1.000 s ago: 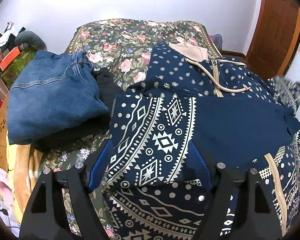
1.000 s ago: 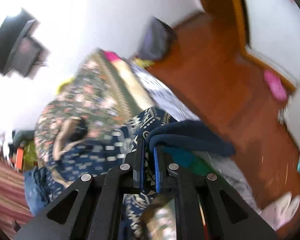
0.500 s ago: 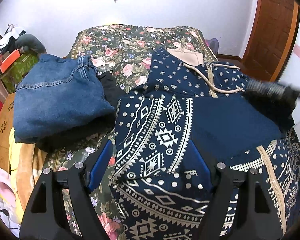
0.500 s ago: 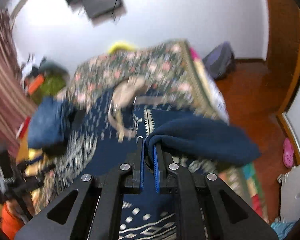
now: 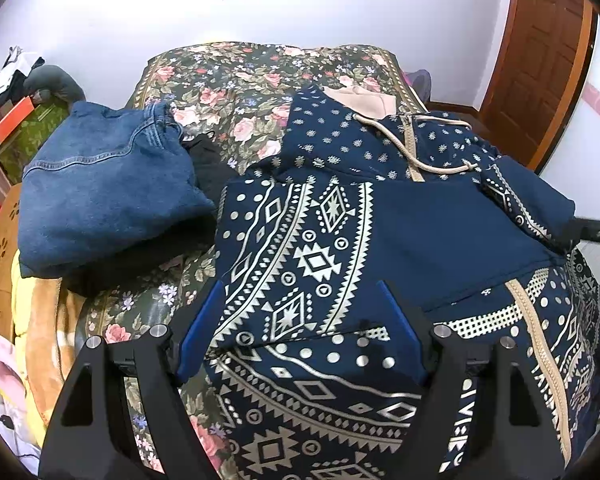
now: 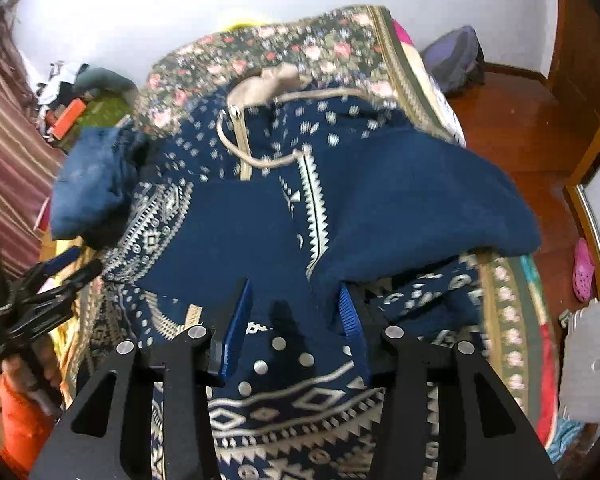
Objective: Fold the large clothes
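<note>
A navy hoodie (image 5: 340,240) with cream geometric print, beige zip and drawstrings lies on the floral bed. Both sleeves lie folded across its chest. My left gripper (image 5: 300,328) is open and empty, low over the hoodie's left sleeve. My right gripper (image 6: 296,320) is open just above the hoodie's lower front, with the plain navy right sleeve (image 6: 420,216) lying loose ahead of it. The hoodie fills the right wrist view (image 6: 240,232). My left gripper also shows there at the left edge (image 6: 72,266).
Folded blue jeans (image 5: 104,188) on dark clothes lie left of the hoodie. The floral bedspread (image 5: 240,80) reaches back to the white wall. A wooden door (image 5: 540,60) and wooden floor (image 6: 512,132) are on the right. Clutter (image 5: 16,108) stands at the far left.
My right gripper swung from beside the bed to over the hoodie, carried the right sleeve across the chest and opened, letting it go. My left gripper drew back slightly.
</note>
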